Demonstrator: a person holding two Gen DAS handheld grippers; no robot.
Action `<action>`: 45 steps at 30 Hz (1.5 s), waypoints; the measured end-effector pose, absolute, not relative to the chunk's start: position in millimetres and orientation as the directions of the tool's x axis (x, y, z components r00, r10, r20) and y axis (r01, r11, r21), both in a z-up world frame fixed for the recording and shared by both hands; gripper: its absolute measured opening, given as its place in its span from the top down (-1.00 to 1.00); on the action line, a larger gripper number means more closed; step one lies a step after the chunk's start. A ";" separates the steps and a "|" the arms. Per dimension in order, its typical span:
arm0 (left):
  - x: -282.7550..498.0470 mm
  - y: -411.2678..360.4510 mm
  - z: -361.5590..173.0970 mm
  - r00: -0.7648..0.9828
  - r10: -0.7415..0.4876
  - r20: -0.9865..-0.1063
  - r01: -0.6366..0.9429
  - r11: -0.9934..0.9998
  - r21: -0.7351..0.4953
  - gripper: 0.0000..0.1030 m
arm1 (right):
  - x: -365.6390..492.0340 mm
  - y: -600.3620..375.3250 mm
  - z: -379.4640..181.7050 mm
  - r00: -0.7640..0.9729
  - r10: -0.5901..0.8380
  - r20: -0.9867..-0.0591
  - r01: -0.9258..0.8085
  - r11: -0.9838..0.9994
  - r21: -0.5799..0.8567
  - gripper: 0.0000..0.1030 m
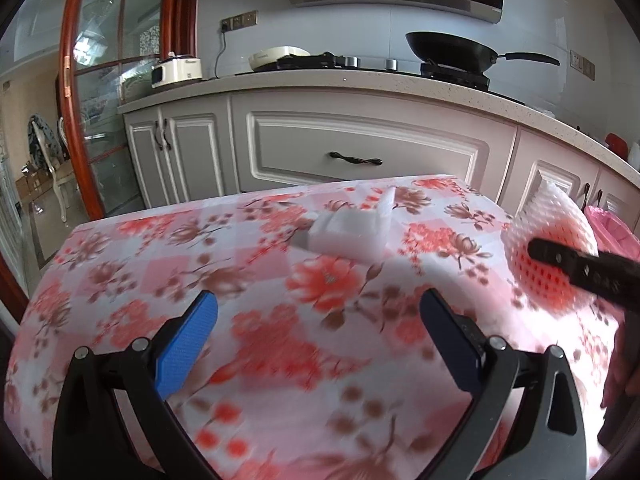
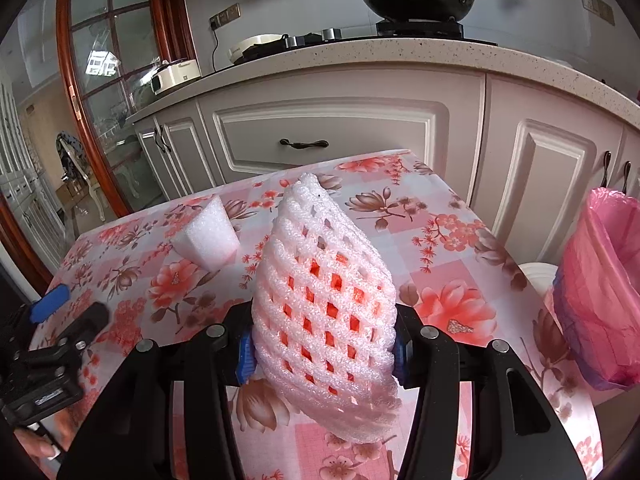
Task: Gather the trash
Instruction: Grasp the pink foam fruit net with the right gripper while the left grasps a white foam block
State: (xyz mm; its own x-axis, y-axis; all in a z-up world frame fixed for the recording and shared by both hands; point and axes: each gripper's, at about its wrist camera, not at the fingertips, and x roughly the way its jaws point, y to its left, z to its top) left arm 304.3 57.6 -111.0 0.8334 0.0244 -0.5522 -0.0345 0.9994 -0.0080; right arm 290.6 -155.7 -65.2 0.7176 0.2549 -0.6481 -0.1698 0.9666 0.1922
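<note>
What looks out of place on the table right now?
Only the white foam block, left lying loose on the floral tablecloth. The right gripper is shut on the foam fruit net; the pink-lined bin stands upright.

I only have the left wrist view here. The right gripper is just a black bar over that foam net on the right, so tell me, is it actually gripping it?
Observer: Yes. The right gripper is shut on the foam net, pads pressing both sides.
Operator: Where's the bin?
Observer: A pink-bagged bin stands off the table's right edge.
Operator: Anything left?
Observer: One white foam block lies on the table, and the left gripper is open.
</note>
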 end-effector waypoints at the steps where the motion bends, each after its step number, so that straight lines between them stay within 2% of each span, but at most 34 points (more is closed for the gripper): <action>1: 313.5 53.4 -111.8 0.831 0.021 -0.556 -0.032 0.999 -0.010 -0.90 | 293.6 -155.2 -65.3 0.714 0.264 -0.648 -0.176 0.964 0.199 0.05; 10: 392.9 24.5 -124.5 0.806 0.054 -0.590 -0.070 0.998 -0.003 -0.90 | 315.9 -168.2 -67.5 0.706 0.322 -0.631 -0.176 0.943 0.284 0.05; 17: 460.7 3.4 -131.0 0.779 0.181 -0.601 -0.157 0.983 0.093 -0.90 | 323.5 -187.9 -62.9 0.723 0.341 -0.601 -0.162 0.929 0.333 0.05; 22: 487.0 4.0 -138.2 0.744 0.228 -0.628 -0.202 0.973 0.114 -0.90 | 324.1 -191.9 -67.0 0.713 0.362 -0.601 -0.168 0.920 0.355 0.05; 29: 459.3 39.1 -142.3 0.680 0.241 -0.693 -0.289 0.956 0.049 -0.90 | 319.6 -186.7 -68.1 0.709 0.377 -0.596 -0.180 0.914 0.364 0.05; 34: 419.0 70.2 -141.2 0.673 0.236 -0.700 -0.340 0.940 -0.010 -0.90 | 314.7 -176.0 -71.8 0.691 0.393 -0.606 -0.194 0.909 0.369 0.05; 40: 419.2 87.0 -146.4 0.673 0.196 -0.713 -0.325 0.945 -0.047 -0.87 | 307.9 -158.1 -71.8 0.674 0.399 -0.621 -0.216 0.911 0.350 0.05; 41: 420.7 84.6 -145.7 0.683 0.181 -0.708 -0.302 0.952 -0.048 -0.67 | 306.9 -156.3 -71.1 0.675 0.397 -0.622 -0.217 0.912 0.347 0.05; 42: 422.0 81.2 -145.1 0.687 0.170 -0.706 -0.280 0.959 -0.042 -0.38 | 306.1 -155.2 -70.6 0.676 0.394 -0.623 -0.216 0.914 0.343 0.05; 43: 423.2 77.4 -145.3 0.688 0.165 -0.707 -0.266 0.963 -0.033 -0.22 | 305.4 -154.1 -70.4 0.677 0.390 -0.625 -0.214 0.916 0.339 0.05; 44: 423.6 73.8 -146.0 0.688 0.148 -0.710 -0.239 0.971 -0.028 0.05 | 304.3 -153.7 -70.0 0.677 0.386 -0.626 -0.211 0.917 0.338 0.05; 45: 422.1 71.1 -146.0 0.691 0.129 -0.711 -0.214 0.976 -0.031 0.04 | 303.3 -152.9 -69.4 0.677 0.385 -0.627 -0.210 0.918 0.336 0.05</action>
